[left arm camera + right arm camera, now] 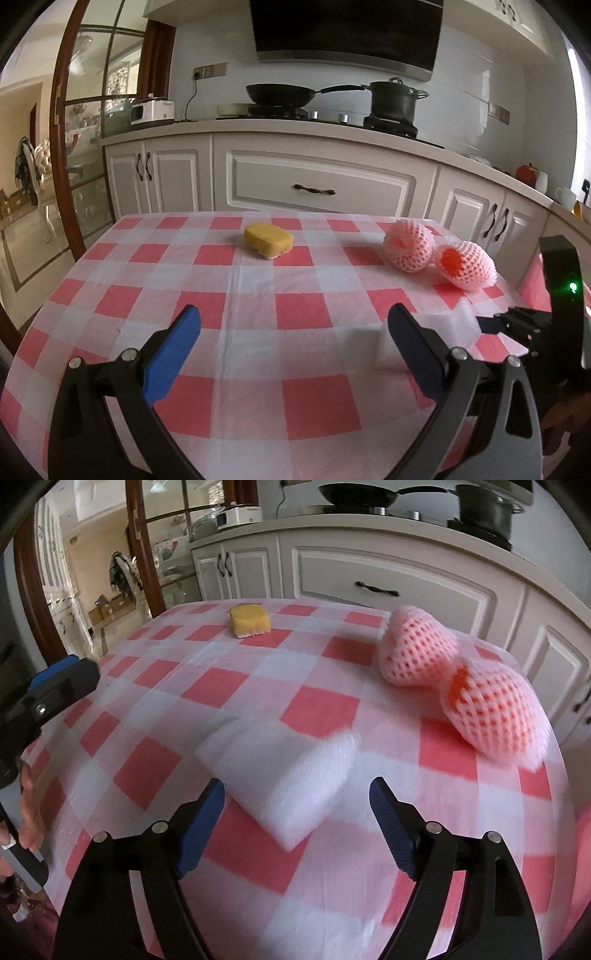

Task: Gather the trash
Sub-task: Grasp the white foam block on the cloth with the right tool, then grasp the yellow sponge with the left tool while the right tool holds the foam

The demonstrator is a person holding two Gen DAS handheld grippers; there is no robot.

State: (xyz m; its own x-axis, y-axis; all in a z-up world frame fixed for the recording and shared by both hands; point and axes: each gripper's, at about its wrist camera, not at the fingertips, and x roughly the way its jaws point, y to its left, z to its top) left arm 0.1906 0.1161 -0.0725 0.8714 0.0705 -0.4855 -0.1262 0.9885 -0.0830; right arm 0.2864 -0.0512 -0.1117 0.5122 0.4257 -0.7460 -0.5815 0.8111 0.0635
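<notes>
On the red-and-white checked tablecloth (pixel 295 314) lie a yellow sponge (pixel 268 239) at the far middle and two pink foam fruit nets (pixel 408 245) (pixel 466 266) at the far right, touching each other. The right wrist view shows the same sponge (pixel 249 620) and nets (pixel 419 651) (pixel 495 710). A white foam block (pixel 280 771) lies just ahead of my right gripper (pixel 297 783), which is open with its pads clear of the block. My left gripper (pixel 294 310) is open and empty above the near cloth.
Behind the table runs a white cabinet front (pixel 317 184) with a counter bearing a wok (pixel 282 94), a pot (pixel 395 101) and a white cooker (pixel 153 110). A glass door (pixel 92 122) stands at left. A hand (pixel 29 812) holds the left gripper's handle.
</notes>
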